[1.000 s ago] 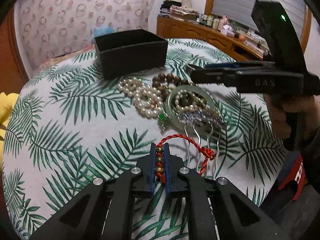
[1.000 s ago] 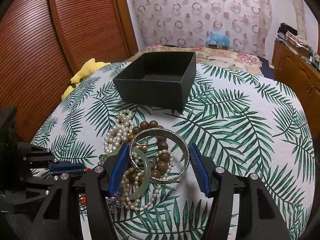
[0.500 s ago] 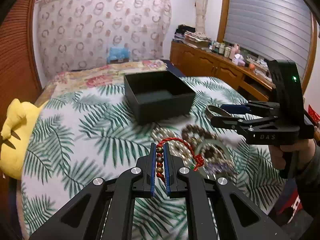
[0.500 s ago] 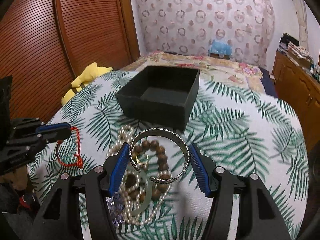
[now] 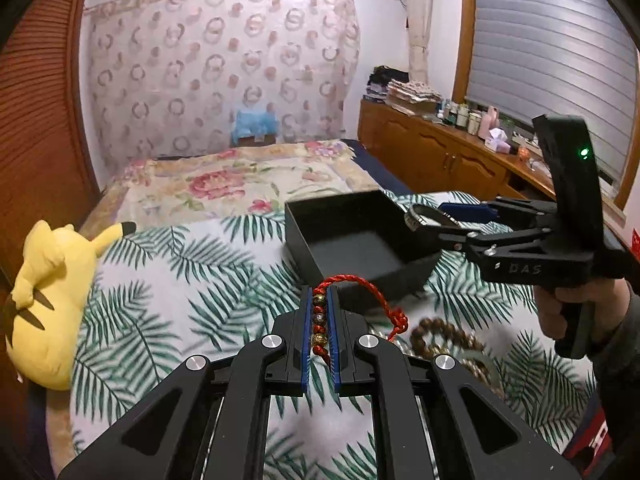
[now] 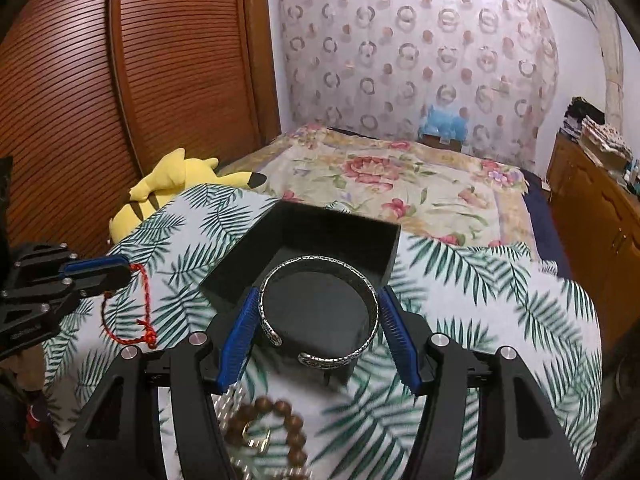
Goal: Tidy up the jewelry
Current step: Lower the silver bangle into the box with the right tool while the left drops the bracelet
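My left gripper [image 5: 320, 300] is shut on a red cord bracelet [image 5: 370, 289] with beads, whose loop hangs off the fingertips above the leaf-print cloth. The same bracelet [image 6: 146, 296] dangles at the left of the right wrist view. My right gripper [image 6: 318, 308] is shut on a silver cuff bangle [image 6: 320, 261], held flat between the blue pads over the near edge of the open black box [image 6: 316, 224]. In the left wrist view that box [image 5: 360, 240] stands just beyond my fingertips, with the right gripper [image 5: 430, 216] and bangle [image 5: 424, 214] at its right rim.
A brown wooden bead bracelet [image 5: 444, 336] and pearls [image 6: 230, 404] lie on the leaf-print cloth [image 5: 168, 280] below the grippers. A yellow plush toy [image 5: 44, 300] sits at the cloth's left edge. A flowered bedspread [image 6: 400, 184] lies behind, a wooden cabinet [image 5: 440, 156] at right.
Both grippers rose from the jewelry pile and moved toward the black box, carrying the red bracelet and the silver bangle. The bangle now hangs over the box's near edge.
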A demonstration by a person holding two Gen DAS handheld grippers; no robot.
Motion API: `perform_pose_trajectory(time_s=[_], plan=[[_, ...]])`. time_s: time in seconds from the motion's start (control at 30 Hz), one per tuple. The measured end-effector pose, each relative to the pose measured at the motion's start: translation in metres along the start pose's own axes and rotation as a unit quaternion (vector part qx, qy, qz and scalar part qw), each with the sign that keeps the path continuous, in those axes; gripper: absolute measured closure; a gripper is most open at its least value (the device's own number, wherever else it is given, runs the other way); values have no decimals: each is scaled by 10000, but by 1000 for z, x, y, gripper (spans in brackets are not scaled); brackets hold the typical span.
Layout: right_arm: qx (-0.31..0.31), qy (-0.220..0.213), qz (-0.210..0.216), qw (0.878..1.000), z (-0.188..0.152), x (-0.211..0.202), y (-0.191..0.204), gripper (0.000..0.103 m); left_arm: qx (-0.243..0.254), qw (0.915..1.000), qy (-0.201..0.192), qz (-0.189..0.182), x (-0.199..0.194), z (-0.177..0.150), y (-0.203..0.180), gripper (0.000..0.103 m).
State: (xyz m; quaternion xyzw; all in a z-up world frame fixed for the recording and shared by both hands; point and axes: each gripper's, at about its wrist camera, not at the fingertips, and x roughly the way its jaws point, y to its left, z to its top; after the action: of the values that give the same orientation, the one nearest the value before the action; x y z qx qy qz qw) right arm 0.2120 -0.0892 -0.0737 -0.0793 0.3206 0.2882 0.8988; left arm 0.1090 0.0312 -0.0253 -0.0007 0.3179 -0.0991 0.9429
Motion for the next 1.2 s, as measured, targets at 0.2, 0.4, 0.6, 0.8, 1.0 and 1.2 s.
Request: perform_pose_trajectory(time_s=[0.2,0.4,0.6,0.8,1.0,1.2], plan=[[-46,119,159,9998,14,26,-3,39,6,10000,-11,79,10,16,6,97],[105,83,132,9998,10,24,-14,39,47,9999,-8,116,22,29,4,97],[127,62,1,9999,-14,3,-22,39,113,9998,56,165,46,42,-1,97],[222,-25,72,9997,-38,-20,-24,39,230,9994,150,207,69,53,-14,97],[334,-51,84,9994,-58,-36,-24,39,305,9990,238,238,85,62,-23,96],[467,-89,101,9988,-79,-54,-24,39,304,9988,334,195,79,46,-28,79]])
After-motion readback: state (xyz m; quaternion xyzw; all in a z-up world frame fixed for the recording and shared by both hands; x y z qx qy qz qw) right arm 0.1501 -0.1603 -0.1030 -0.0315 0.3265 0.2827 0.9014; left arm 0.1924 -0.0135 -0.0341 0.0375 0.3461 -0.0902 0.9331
